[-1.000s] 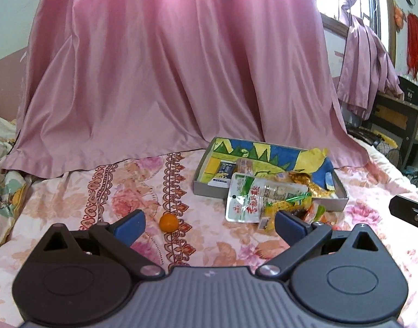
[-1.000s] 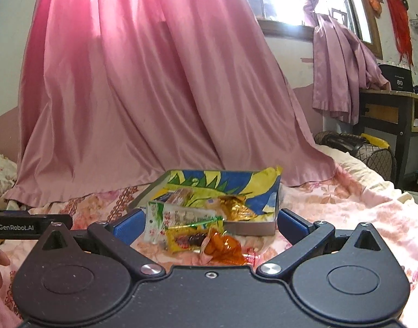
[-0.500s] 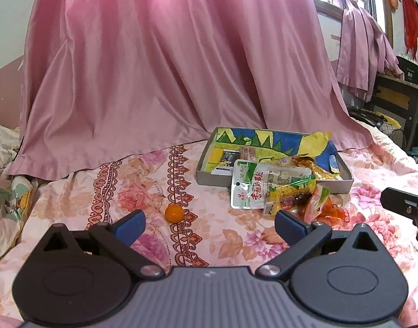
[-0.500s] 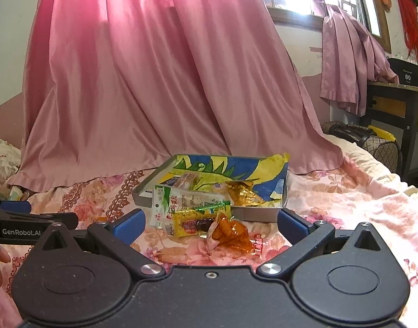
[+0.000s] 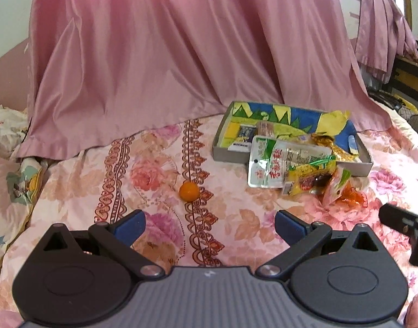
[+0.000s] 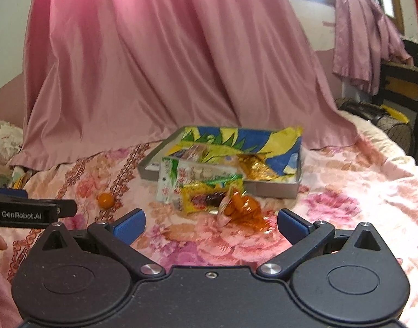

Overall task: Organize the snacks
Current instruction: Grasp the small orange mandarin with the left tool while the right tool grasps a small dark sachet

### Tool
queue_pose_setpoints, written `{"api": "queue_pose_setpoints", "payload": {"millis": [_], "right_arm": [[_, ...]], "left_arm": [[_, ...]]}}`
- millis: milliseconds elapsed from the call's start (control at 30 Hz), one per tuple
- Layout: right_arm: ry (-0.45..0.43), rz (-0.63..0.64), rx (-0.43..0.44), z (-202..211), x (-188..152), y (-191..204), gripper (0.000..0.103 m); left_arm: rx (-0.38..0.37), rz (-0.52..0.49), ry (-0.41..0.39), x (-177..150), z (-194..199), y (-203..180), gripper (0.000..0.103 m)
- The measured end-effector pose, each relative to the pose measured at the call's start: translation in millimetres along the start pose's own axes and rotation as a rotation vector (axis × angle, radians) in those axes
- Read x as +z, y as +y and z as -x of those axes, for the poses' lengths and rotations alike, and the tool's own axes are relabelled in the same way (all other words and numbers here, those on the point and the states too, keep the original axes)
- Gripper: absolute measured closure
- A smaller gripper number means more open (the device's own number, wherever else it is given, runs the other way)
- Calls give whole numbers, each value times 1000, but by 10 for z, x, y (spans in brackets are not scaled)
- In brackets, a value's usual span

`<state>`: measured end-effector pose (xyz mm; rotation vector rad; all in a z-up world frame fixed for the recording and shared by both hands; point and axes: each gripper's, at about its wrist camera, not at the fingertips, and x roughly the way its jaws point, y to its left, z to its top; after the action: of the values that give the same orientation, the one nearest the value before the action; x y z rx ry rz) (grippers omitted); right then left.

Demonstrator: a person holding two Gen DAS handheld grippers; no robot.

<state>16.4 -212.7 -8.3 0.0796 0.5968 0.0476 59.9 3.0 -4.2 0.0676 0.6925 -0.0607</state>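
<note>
With both the left hand-held gripper [image 5: 209, 225] and the right hand-held gripper [image 6: 211, 225] spread empty, slippery crinkly snack packets [image 6: 206, 191] spilling over the shallow grey cardboard box [image 6: 277, 188] could slide off, and the small round orange sweet [image 5: 189, 190] left of the box may roll.

The right wrist view is motion-blurred, so print on the green-and-white packet [image 6: 181, 176] cannot be read, that packet hides part of the shallow box [image 6: 277, 190] front wall, and the frame edge crops the other hand-held gripper [image 5: 405, 224] in the left wrist view.
</note>
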Motion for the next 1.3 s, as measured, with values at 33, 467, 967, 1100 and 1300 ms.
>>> {"api": "queue_pose_setpoints", "payload": {"millis": [33,467,967,1100,1300], "right_arm": [[9,9,5,-17,-5,16,1],[148,86,166,-330,-13,207,1],[130,275,239,-870,125,482,1],[137,288,227,-1119,206,437,1],[190,345,216,-1507,229,353,1]], "left_arm": [[-2,5,13,8,-15,16,0],[-12,89,148,275,-334,389,0],[-107,83,198,456,-1148,566,0],[-99,19,207,452,-1350,483,1],[-127,4,216,451,-1548,458,4]]}}
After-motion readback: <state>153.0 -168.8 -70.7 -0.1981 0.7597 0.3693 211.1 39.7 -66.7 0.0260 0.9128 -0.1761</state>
